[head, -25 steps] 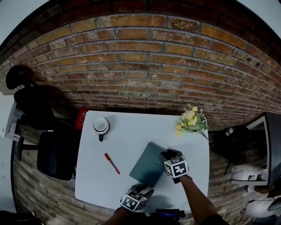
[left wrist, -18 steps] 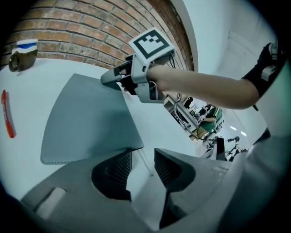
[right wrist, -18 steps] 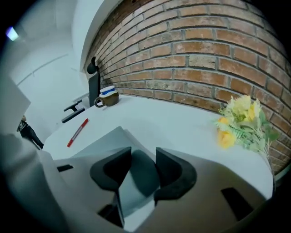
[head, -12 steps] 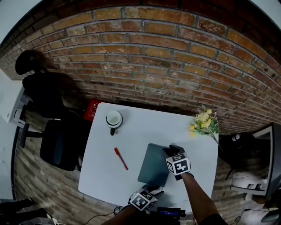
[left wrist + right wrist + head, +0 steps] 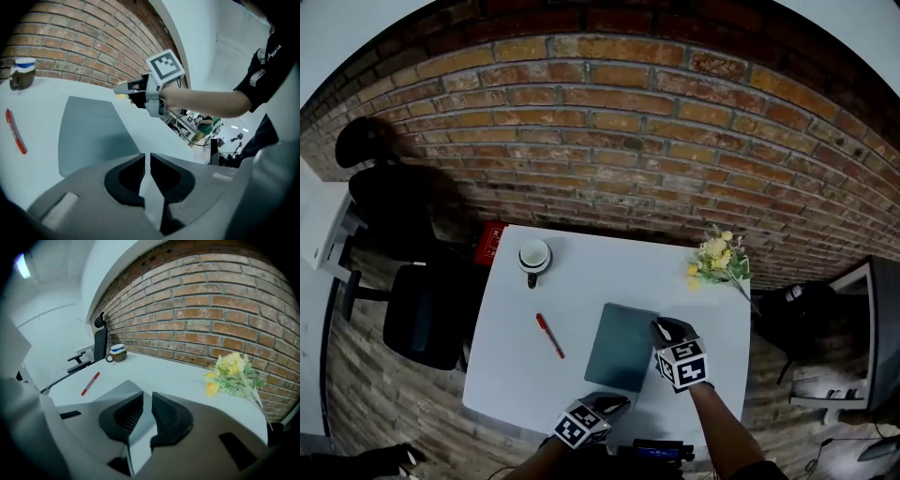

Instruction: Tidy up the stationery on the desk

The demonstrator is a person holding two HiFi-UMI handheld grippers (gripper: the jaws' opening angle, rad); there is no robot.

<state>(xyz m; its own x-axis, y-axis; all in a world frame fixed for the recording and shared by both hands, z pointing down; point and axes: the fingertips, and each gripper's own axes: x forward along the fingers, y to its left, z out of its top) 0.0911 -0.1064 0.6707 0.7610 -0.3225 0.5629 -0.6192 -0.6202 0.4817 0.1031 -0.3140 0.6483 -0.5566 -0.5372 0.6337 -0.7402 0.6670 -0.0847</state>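
A grey notebook [image 5: 622, 347] lies flat on the white desk [image 5: 581, 281], its edges nearly square with the desk. To its left lies a red pen [image 5: 549, 335], also seen from the left gripper [image 5: 15, 131] and the right gripper [image 5: 90, 383]. My right gripper [image 5: 664, 329] sits at the notebook's right edge, jaws shut with nothing between them; the notebook [image 5: 124, 389] shows just under its fingertips. My left gripper [image 5: 607, 403] hovers at the notebook's near edge, shut and empty. From there the notebook [image 5: 89, 131] stretches ahead, with the right gripper [image 5: 127, 89] beyond it.
A mug [image 5: 532, 256] stands at the desk's far left corner. A bunch of yellow flowers [image 5: 717, 262] lies at the far right corner. A brick wall [image 5: 609, 141] backs the desk, a black chair [image 5: 422, 314] stands left of it, and a red box [image 5: 490, 242] sits by the left corner.
The notebook has turned from a tilted lie to nearly square with the desk, with the right gripper staying at its right edge. The left gripper stays near the desk's front edge.
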